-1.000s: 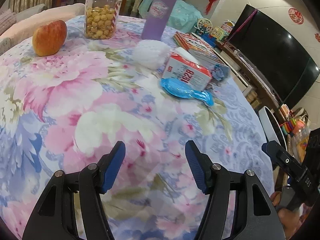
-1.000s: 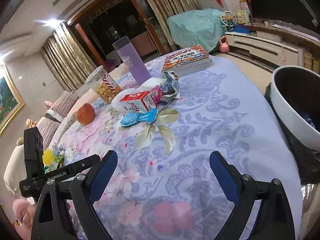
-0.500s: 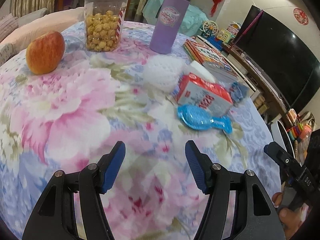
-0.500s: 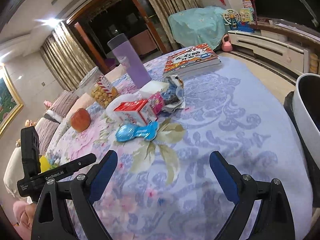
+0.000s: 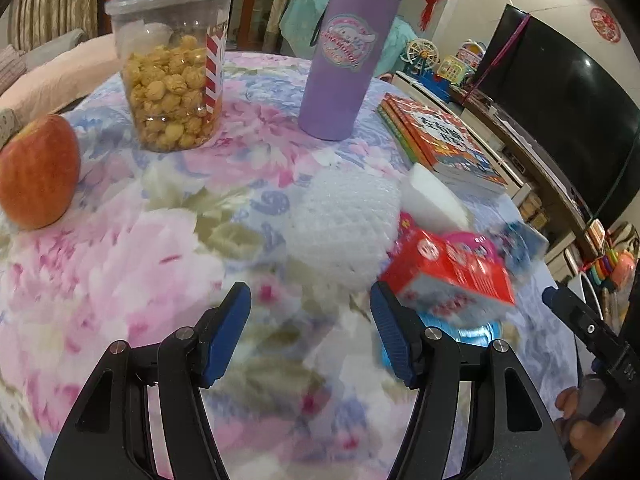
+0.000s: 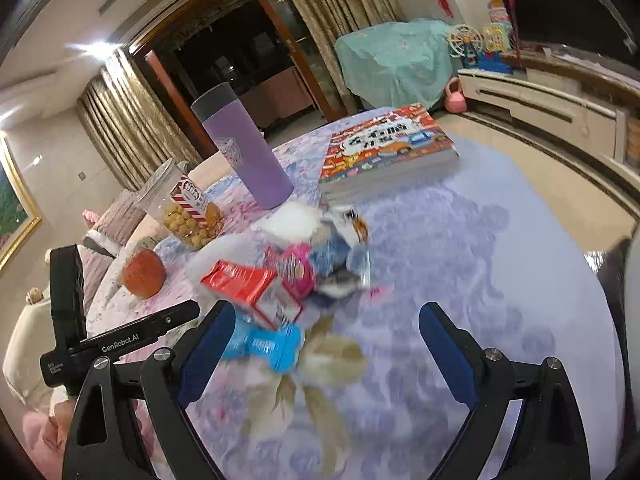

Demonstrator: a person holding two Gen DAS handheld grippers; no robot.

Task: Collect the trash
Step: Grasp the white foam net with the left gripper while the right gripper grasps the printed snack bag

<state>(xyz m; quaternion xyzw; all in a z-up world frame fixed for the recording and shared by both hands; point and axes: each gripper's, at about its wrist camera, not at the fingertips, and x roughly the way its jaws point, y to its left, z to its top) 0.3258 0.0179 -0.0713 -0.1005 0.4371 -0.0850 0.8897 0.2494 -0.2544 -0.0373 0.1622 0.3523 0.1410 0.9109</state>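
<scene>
My left gripper (image 5: 310, 332) hangs spread wide and empty over the flowered tablecloth (image 5: 132, 264), its blue pads clear of everything; the white foam net (image 5: 340, 224) sits just beyond the gap at frame centre. My right gripper (image 6: 326, 354) is likewise splayed and holds nothing, with the blue wrapper (image 6: 266, 346) lying just inside its left pad, though blur hides whether they touch.

The trash huddles at centre right of the left view: a red carton (image 5: 452, 280), a pink packet (image 5: 474, 242) and a crumpled blue wrapper behind it. The right view alone shows the pile from the other side, plus a white bin rim (image 6: 632, 280) at the far right edge. The left view alone shows the television (image 5: 560, 92) at upper right.

Beyond the pile stand a purple tumbler (image 5: 348, 60), a popcorn jar (image 5: 172, 72), an apple (image 5: 38, 172) at the left edge and stacked books (image 5: 440, 140). Nothing blocks either gripper.
</scene>
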